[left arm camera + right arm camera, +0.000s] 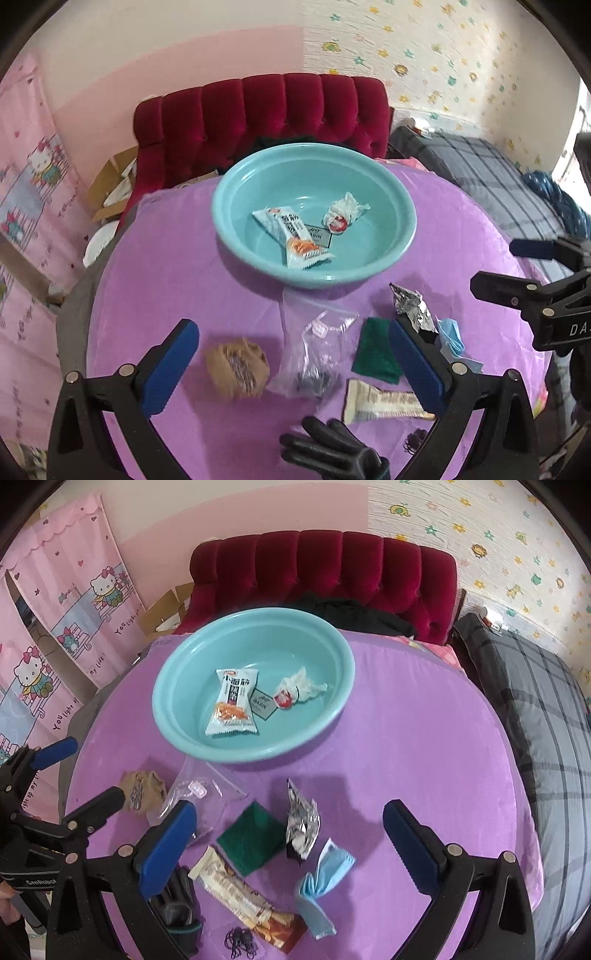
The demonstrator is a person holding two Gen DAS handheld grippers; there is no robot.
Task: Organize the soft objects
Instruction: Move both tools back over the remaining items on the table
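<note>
A teal basin (218, 229) (173, 727) on the purple cloth holds a snack packet (291, 236) and a crumpled tissue (343, 214). My left gripper (295, 365) hangs open over a brown balled sock (236, 369), a clear zip bag (314, 343) and a green cloth (375, 350). My right gripper (290, 845) is open above the green cloth (251, 836), a silver foil wrapper (303, 823), a blue face mask (325, 878) and a long snack wrapper (243, 897). Neither gripper holds anything. A black glove (328, 450) lies nearest me.
A red tufted sofa back (258, 110) stands behind the round table. A grey plaid bed (535, 701) runs along the right side. Cardboard boxes (110, 184) sit at the far left. Black hair ties (240, 941) lie at the table's near edge.
</note>
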